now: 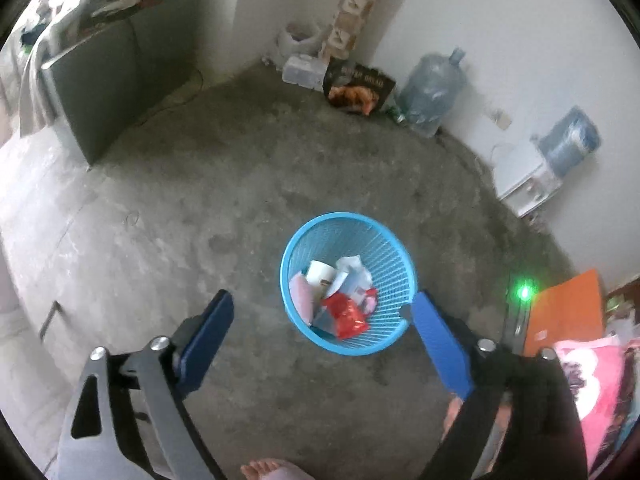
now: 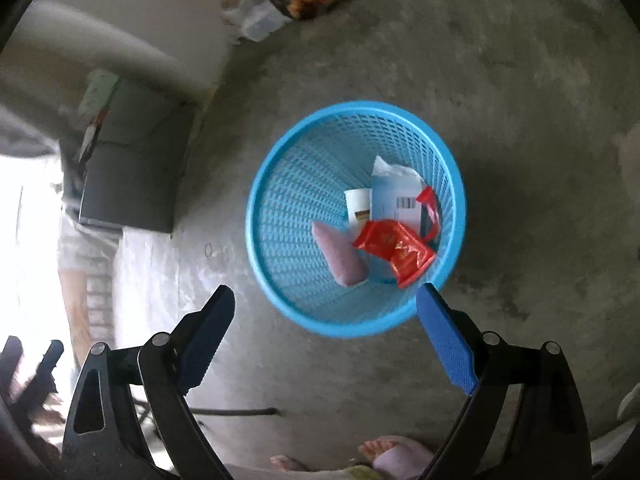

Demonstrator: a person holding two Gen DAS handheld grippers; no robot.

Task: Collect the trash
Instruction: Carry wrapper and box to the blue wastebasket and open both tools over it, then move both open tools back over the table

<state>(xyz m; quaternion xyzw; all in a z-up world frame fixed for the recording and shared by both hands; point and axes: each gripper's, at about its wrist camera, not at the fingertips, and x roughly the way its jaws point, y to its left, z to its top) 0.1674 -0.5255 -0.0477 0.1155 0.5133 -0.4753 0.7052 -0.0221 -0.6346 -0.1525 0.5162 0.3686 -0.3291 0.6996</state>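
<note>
Both held above the floor [image 1: 200, 200], looking down. Left gripper [image 1: 322, 308] spread wide, nothing between the fingers; right gripper [image 2: 324, 306] just as wide and just as bare. Ahead of both and below: blue basket [image 2: 276, 168], upright, with trash inside, namely a red wrapper [image 2: 394, 250], a pink pouch [image 2: 340, 256], a white cup [image 2: 357, 206] and a paper pack [image 2: 394, 196]. Likely risk: clipping the rim with a fingertip on a low pass and tipping the light basket, spilling everything. Also bare feet [image 2: 384, 456] close below.
</note>
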